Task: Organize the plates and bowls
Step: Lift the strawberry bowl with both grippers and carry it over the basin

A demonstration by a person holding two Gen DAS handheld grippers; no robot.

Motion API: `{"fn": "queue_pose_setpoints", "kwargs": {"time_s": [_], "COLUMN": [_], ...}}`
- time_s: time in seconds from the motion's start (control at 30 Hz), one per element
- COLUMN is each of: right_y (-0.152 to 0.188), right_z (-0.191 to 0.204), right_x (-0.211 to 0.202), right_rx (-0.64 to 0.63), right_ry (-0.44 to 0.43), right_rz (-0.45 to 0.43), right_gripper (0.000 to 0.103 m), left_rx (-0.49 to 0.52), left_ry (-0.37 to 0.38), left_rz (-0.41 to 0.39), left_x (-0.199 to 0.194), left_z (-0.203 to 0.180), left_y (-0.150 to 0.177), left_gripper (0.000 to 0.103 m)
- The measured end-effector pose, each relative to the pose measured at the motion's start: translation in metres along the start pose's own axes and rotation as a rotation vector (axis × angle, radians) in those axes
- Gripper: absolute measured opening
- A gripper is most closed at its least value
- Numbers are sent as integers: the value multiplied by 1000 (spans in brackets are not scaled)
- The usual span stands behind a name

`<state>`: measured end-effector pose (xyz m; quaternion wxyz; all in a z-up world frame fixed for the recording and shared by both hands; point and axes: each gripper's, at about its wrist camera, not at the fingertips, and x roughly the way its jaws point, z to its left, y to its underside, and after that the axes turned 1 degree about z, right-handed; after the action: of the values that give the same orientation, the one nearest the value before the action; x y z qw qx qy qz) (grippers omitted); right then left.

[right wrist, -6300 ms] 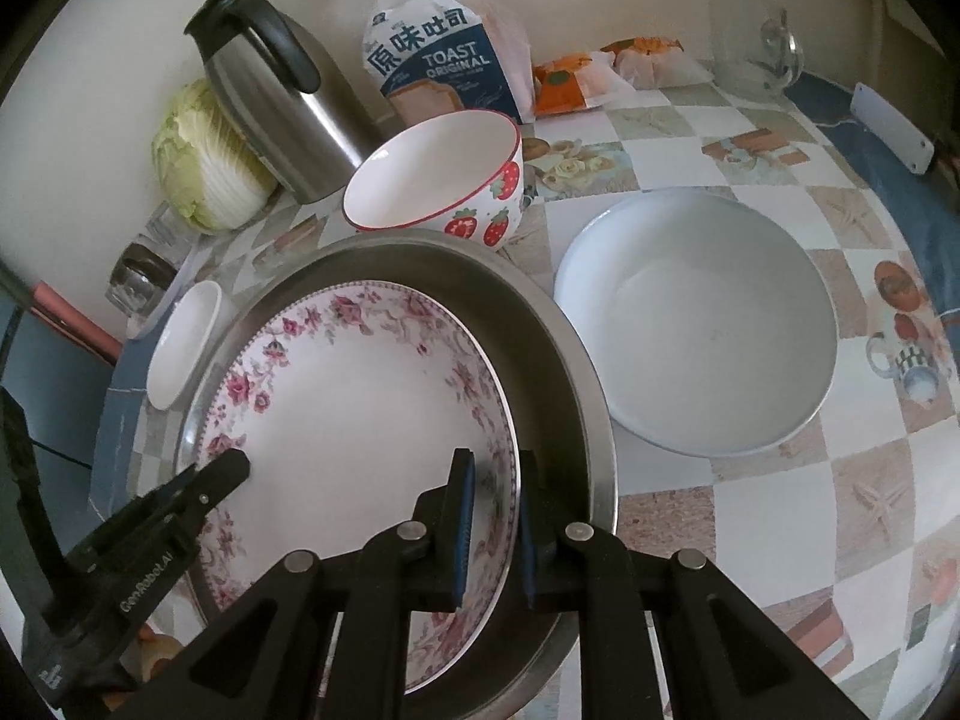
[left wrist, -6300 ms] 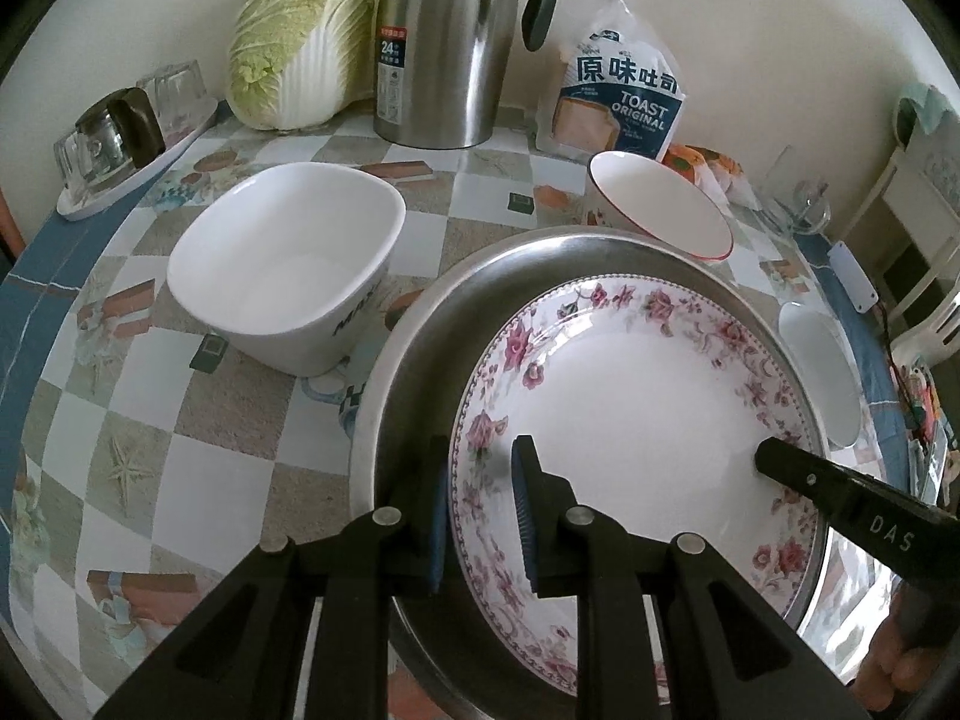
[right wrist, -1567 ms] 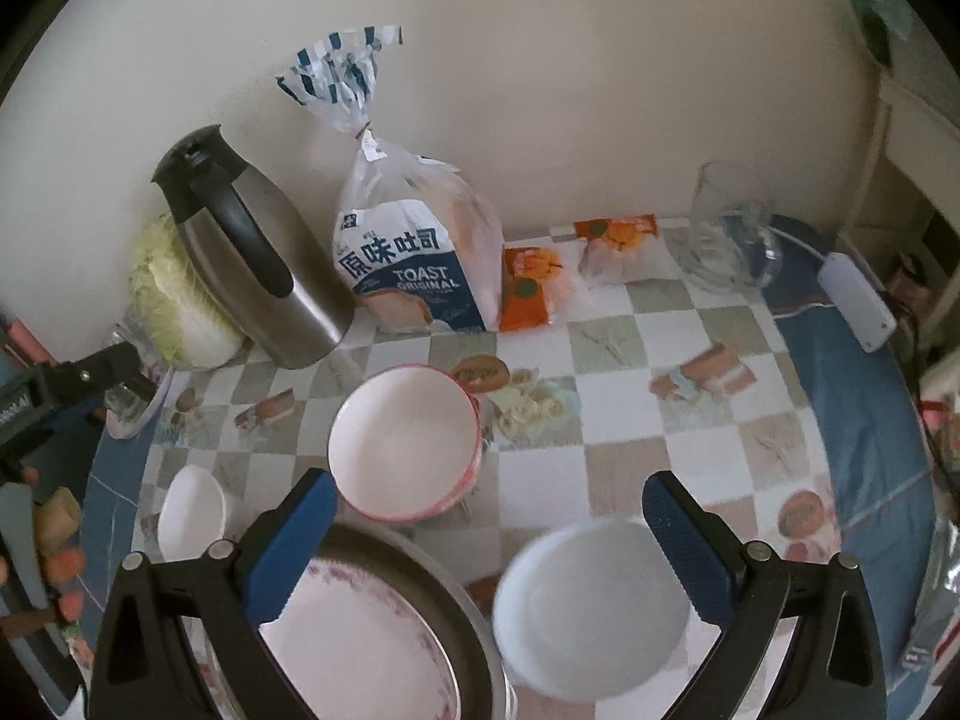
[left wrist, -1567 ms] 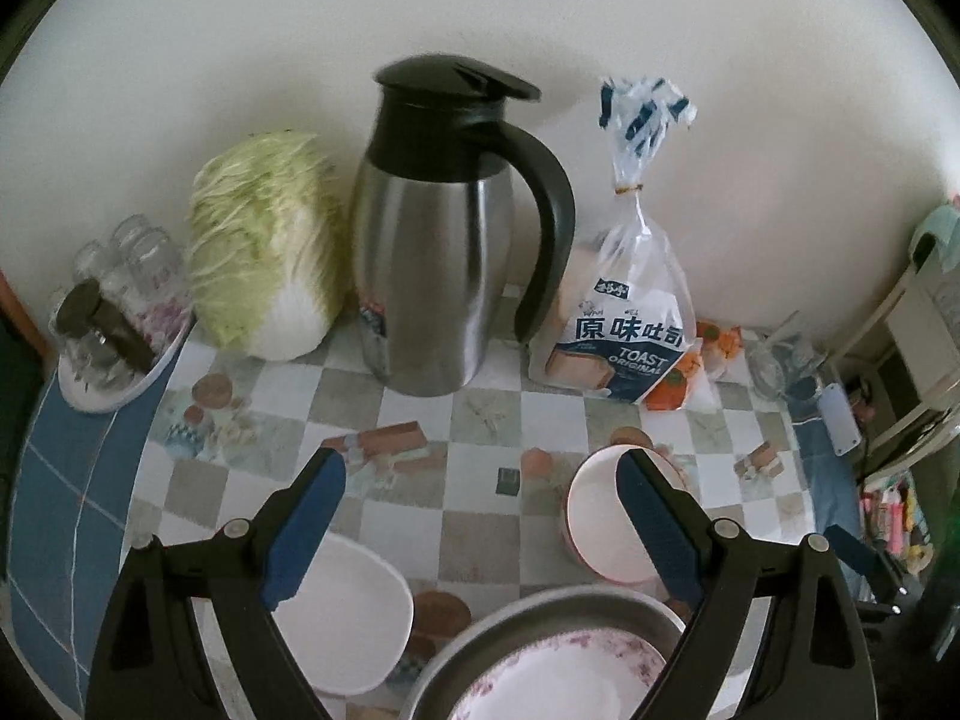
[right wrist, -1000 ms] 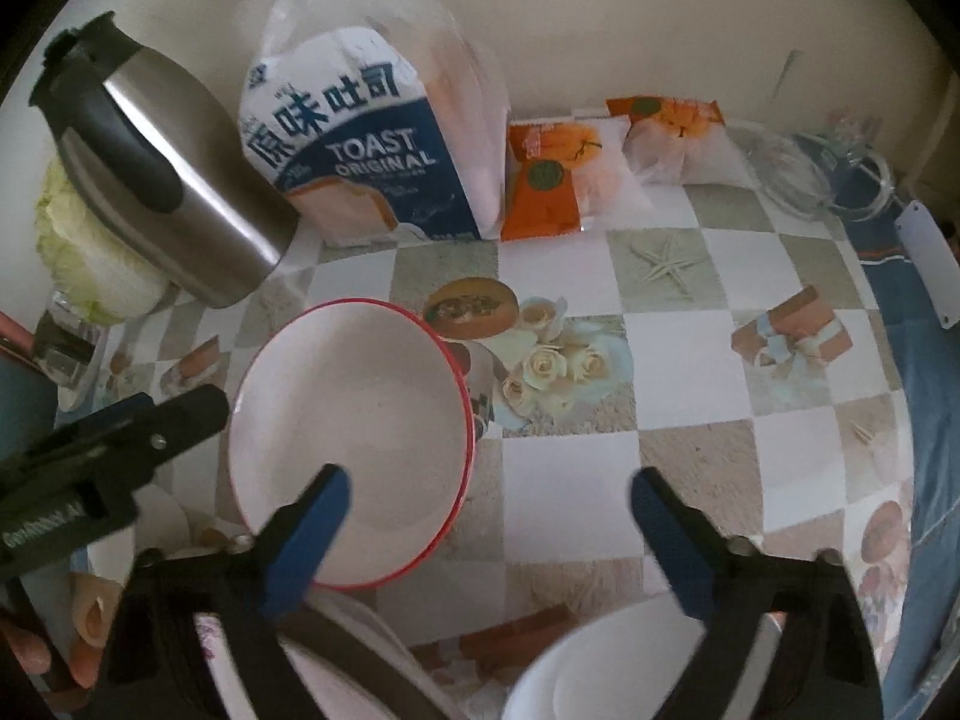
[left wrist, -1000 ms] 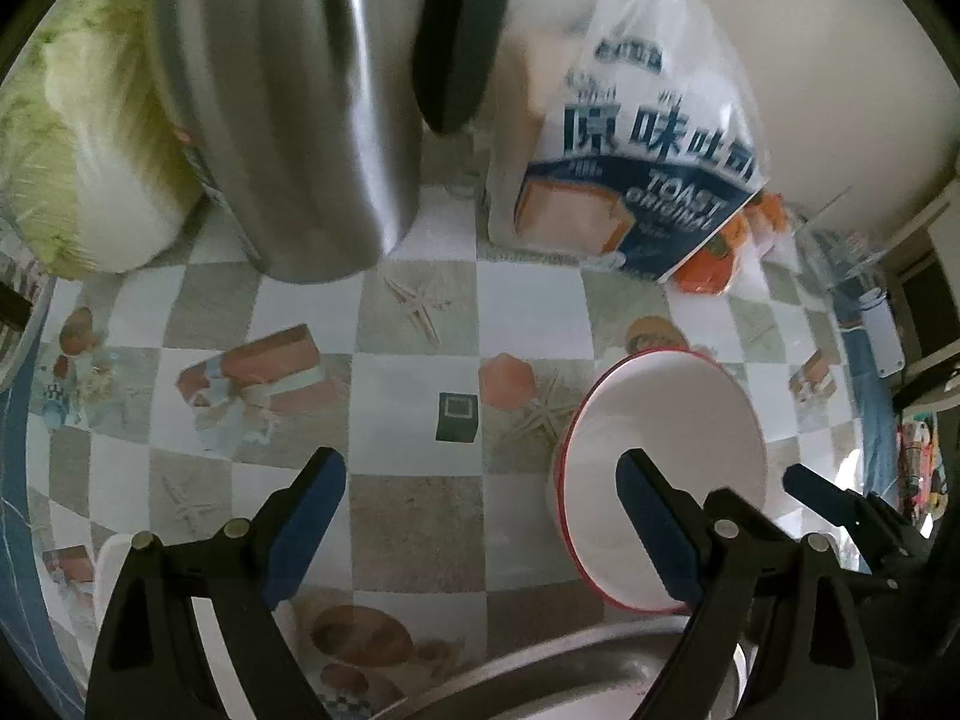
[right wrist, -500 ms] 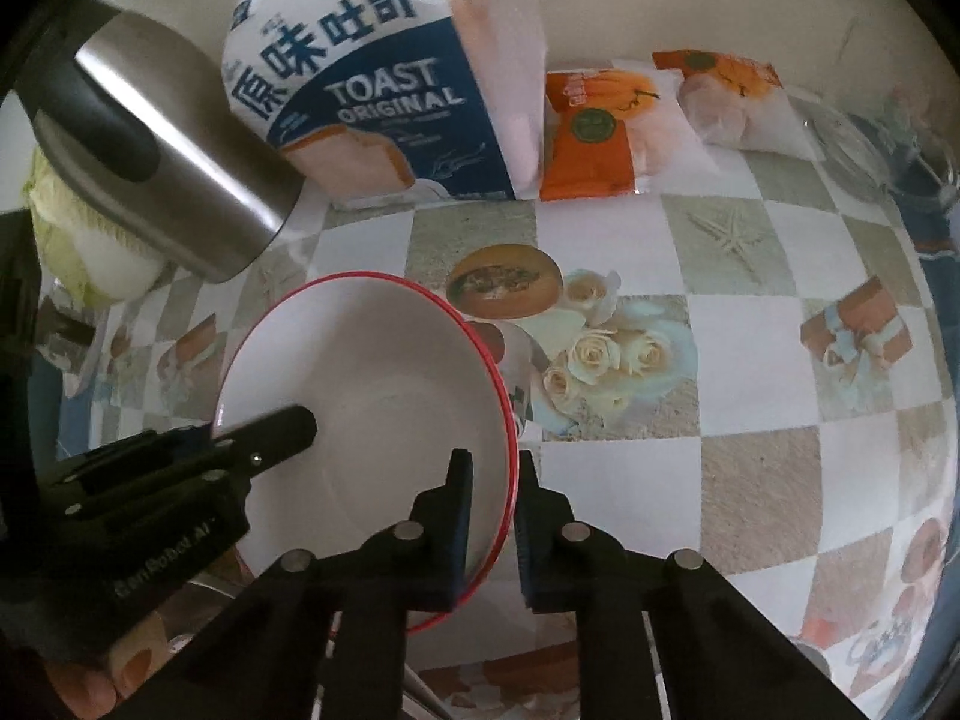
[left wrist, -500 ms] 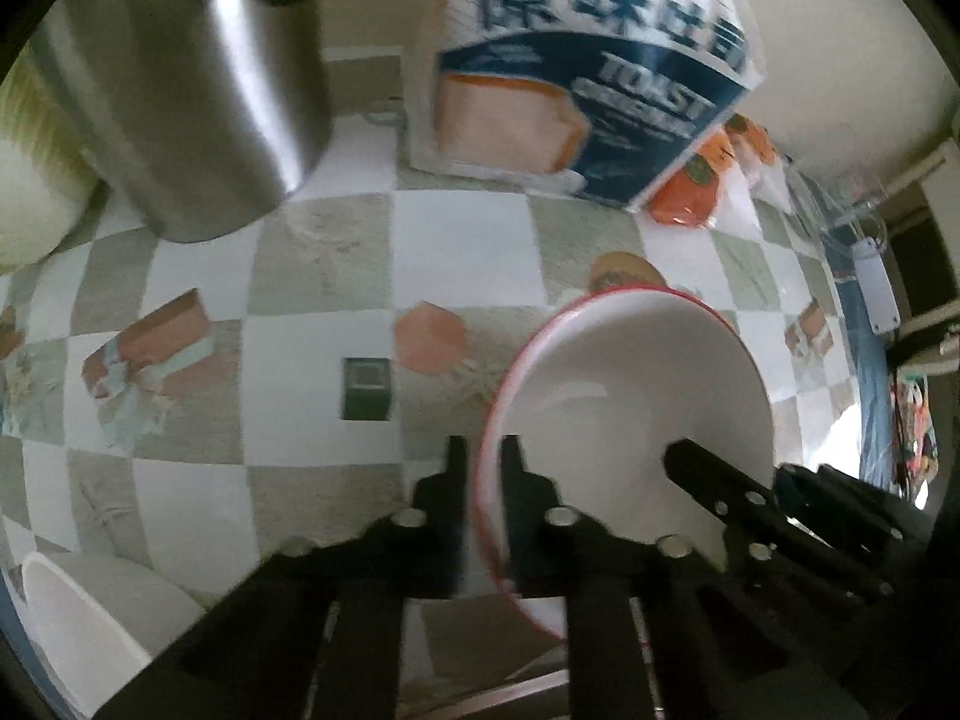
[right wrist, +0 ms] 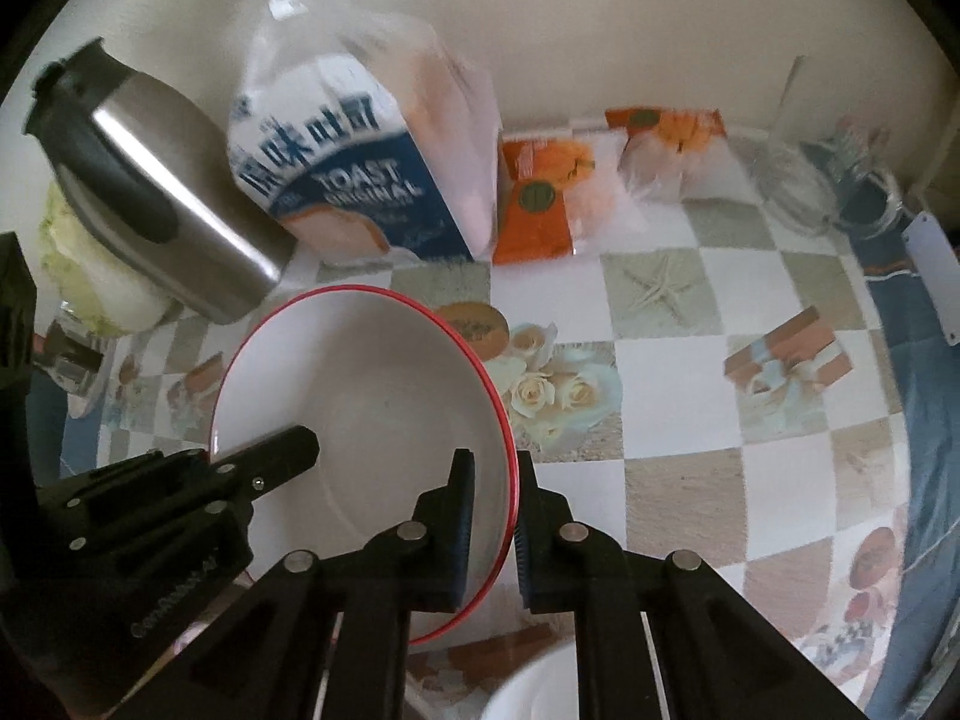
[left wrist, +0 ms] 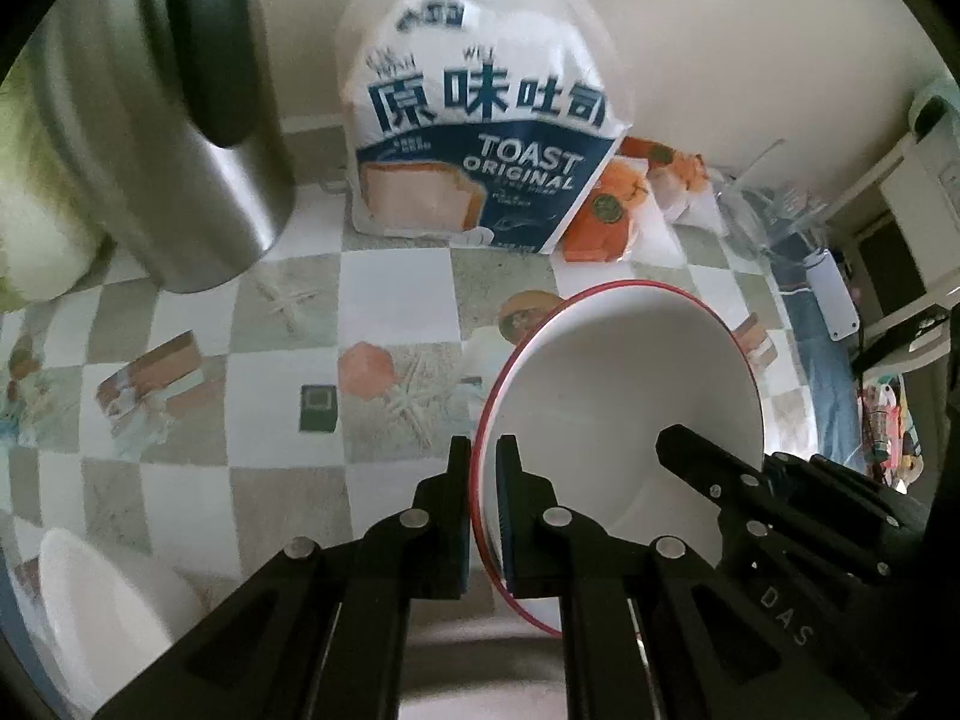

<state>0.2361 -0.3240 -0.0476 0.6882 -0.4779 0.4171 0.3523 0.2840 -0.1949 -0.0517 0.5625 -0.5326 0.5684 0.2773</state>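
A white bowl with a red rim (left wrist: 624,396) (right wrist: 372,396) is held between both grippers over the checkered tablecloth. My left gripper (left wrist: 482,450) is shut on the bowl's left rim, one finger inside and one outside. My right gripper (right wrist: 493,465) is shut on the bowl's right rim the same way. Each gripper's black fingers (left wrist: 708,468) (right wrist: 282,450) reach into the other's view across the bowl. A white square bowl (left wrist: 102,600) sits at the lower left, and a white plate's edge (right wrist: 528,690) shows at the bottom of the right wrist view.
Behind the bowl stand a steel thermos jug (left wrist: 162,120), a bag of toast bread (left wrist: 480,138), orange snack packets (right wrist: 540,198) and a cabbage (right wrist: 90,264). A clear glass jug (right wrist: 792,180) stands at the far right. A metal basin's rim (left wrist: 480,648) lies just below the bowl.
A second ago both grippers stood wide open above the red-rimmed bowl. They came down and shut on its opposite rims, and the bowl now looks slightly raised and shifted.
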Motion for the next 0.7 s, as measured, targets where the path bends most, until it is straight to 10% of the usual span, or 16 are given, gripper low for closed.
{"fn": "queue_pose_setpoints", "kwargs": {"time_s": [0.7], "right_y": [103], "right_z": [70], "right_x": [-65], "right_rx": [-131], "right_ry": [-34], "right_rz": [0], "right_gripper": [13], "left_rx": [-137], "left_ry": [-35], "left_rz": [-71], "left_x": [-83], "left_z": [44], "left_y": [111], "left_gripper": [8]}}
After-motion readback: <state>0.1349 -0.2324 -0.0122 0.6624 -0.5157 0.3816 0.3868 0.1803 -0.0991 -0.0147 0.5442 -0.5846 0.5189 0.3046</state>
